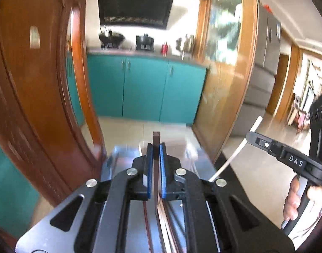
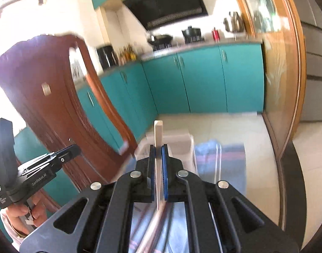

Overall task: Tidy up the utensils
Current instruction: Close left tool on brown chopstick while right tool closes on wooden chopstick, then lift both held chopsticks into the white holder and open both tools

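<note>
My left gripper (image 1: 156, 147) is shut on a dark brown chopstick (image 1: 156, 139) that stands up between its blue pads. My right gripper (image 2: 158, 147) is shut on a cream-white chopstick (image 2: 158, 130), also upright. In the left wrist view the right gripper (image 1: 250, 136) shows at the right, a hand on its handle, with the white chopstick (image 1: 234, 156) slanting through it. The left gripper (image 2: 75, 147) appears at the left of the right wrist view. Blurred sticks (image 2: 152, 227) lie below, behind the fingers. A clear plastic container (image 2: 177, 139) sits just beyond both grippers.
A blue striped cloth (image 2: 224, 158) lies to the right of the container on a shiny metal surface (image 1: 118, 156). A brown wooden door (image 1: 34, 84) stands close on the left. Teal cabinets (image 1: 144, 88) with pots on the counter are ahead, and a glass-panelled frame (image 2: 272, 63) is at the right.
</note>
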Demonstrator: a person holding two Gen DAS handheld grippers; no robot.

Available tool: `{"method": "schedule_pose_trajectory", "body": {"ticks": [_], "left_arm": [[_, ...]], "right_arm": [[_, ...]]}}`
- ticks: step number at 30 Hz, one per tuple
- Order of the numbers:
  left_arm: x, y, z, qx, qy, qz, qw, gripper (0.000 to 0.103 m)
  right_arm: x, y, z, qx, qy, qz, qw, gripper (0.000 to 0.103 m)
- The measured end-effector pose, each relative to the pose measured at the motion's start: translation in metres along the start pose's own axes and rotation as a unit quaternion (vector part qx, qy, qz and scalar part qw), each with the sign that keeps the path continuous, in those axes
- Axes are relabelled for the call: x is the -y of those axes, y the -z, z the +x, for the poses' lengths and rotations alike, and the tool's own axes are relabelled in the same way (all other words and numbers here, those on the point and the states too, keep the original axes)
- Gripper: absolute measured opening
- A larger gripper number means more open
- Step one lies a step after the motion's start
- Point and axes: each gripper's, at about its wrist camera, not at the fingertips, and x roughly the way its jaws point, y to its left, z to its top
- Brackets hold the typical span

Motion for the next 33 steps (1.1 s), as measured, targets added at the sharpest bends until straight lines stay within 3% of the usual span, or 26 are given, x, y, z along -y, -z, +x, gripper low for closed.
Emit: {"method": "schedule_pose_trajectory", "body": {"ticks": [5, 9, 12, 16, 22, 23, 25, 27, 29, 33], "left_arm": [[-0.019, -0.044, 0.004, 0.075, -0.006, -0.059, 0.9954, 0.007], [-0.038, -0.058, 0.035, 0.117, -0.020, -0.102, 0.9877, 0.007], [-0.046, -0.050, 0.070, 0.087, -0.037, -0.120, 0.9882, 0.007], [-0.049, -0.027, 0.109, 0.049, -0.057, -0.124, 0.9895, 0.007], [-0.042, 0.005, 0.128, 0.022, -0.058, -0.108, 0.9922, 0.007], [-0.040, 0.009, 0.125, 0.021, -0.059, -0.101, 0.9929, 0.007], [-0.032, 0.016, 0.120, 0.025, -0.067, -0.079, 0.9944, 0.008], [-0.028, 0.023, 0.113, 0.029, -0.069, -0.063, 0.9952, 0.014], [-0.029, 0.030, 0.104, 0.036, -0.068, -0.060, 0.9952, 0.029], [-0.040, 0.045, 0.086, 0.044, -0.072, -0.083, 0.9930, 0.035]], "right_arm": [[0.006, -0.046, -0.007, 0.100, 0.019, 0.029, 0.994, 0.007], [0.020, -0.049, 0.017, 0.133, 0.042, 0.050, 0.989, 0.007], [0.020, -0.036, 0.057, 0.097, 0.087, 0.023, 0.991, 0.007], [0.029, -0.011, 0.099, 0.042, 0.098, 0.026, 0.994, 0.007], [0.037, 0.010, 0.116, 0.011, 0.118, 0.022, 0.993, 0.007], [0.038, 0.013, 0.115, 0.010, 0.122, 0.021, 0.992, 0.008], [0.041, 0.016, 0.107, 0.013, 0.128, 0.018, 0.991, 0.024], [0.045, 0.021, 0.096, 0.022, 0.126, 0.022, 0.991, 0.046], [0.056, 0.029, 0.080, 0.034, 0.124, 0.039, 0.991, 0.051], [0.079, 0.049, 0.060, 0.054, 0.151, 0.082, 0.984, 0.051]]}}
